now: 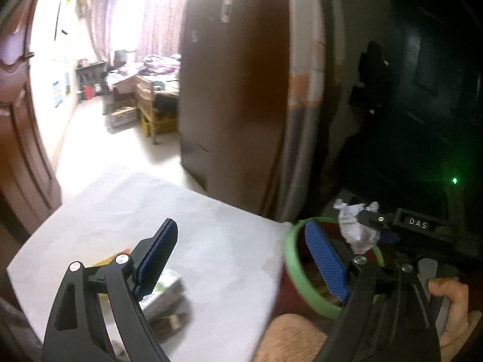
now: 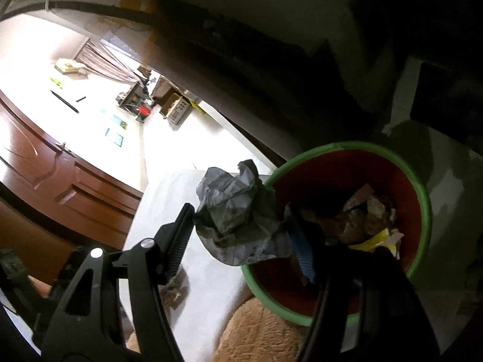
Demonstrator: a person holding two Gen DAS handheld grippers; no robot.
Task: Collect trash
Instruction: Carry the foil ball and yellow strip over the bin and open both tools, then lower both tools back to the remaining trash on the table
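A crumpled grey-white paper (image 2: 235, 208) sits between the fingers of my right gripper (image 2: 241, 220), touching both pads. It hangs over the near edge of a red bin with a green rim (image 2: 424, 205). Several scraps of paper and wrappers (image 2: 371, 217) lie inside the bin. In the left wrist view the right gripper (image 1: 377, 226) holds the paper (image 1: 353, 226) above the bin rim (image 1: 291, 259). My left gripper (image 1: 241, 259) is open and empty over the white table (image 1: 145, 208). A flat packet (image 1: 166, 289) and a yellow scrap (image 1: 105, 261) lie on the table under its left finger.
The bin stands past the table's right edge, against a dark cabinet (image 1: 422, 105). A brown door (image 1: 235, 90) stands behind the table, and another wooden door (image 2: 60, 175) is at the left. A hand (image 1: 452, 304) grips the right tool. A tan fuzzy surface (image 2: 259, 331) lies below the bin.
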